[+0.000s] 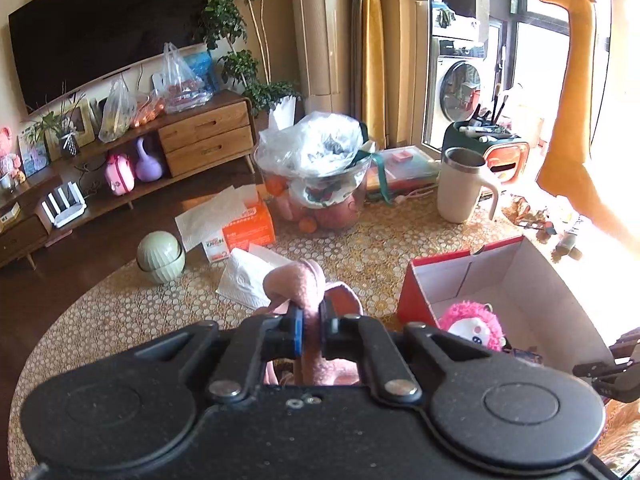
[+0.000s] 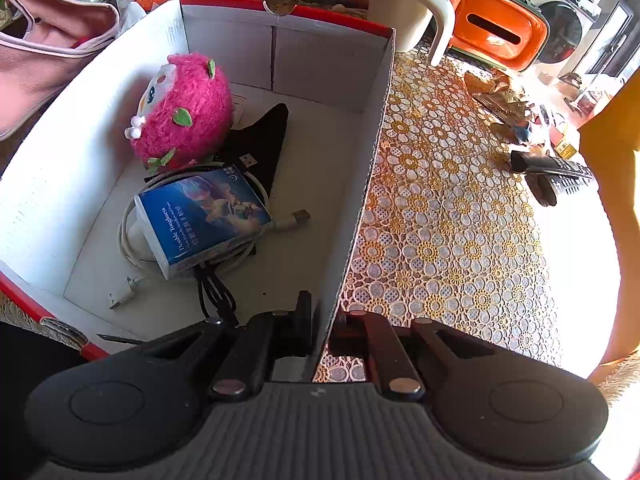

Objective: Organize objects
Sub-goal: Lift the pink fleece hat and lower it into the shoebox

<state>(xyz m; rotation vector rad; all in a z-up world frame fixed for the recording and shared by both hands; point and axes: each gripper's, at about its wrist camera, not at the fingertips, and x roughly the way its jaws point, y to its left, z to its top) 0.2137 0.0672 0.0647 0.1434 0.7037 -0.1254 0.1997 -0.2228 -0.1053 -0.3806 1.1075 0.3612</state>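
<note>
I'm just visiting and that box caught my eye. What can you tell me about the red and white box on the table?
The cardboard box is open-topped, red outside and white inside, and sits on the flowered lace tablecloth. Inside lie a fluffy pink plush toy, a blue tissue pack on coiled white cable, and something flat and black. The right tool is shut on its near wall.
</note>
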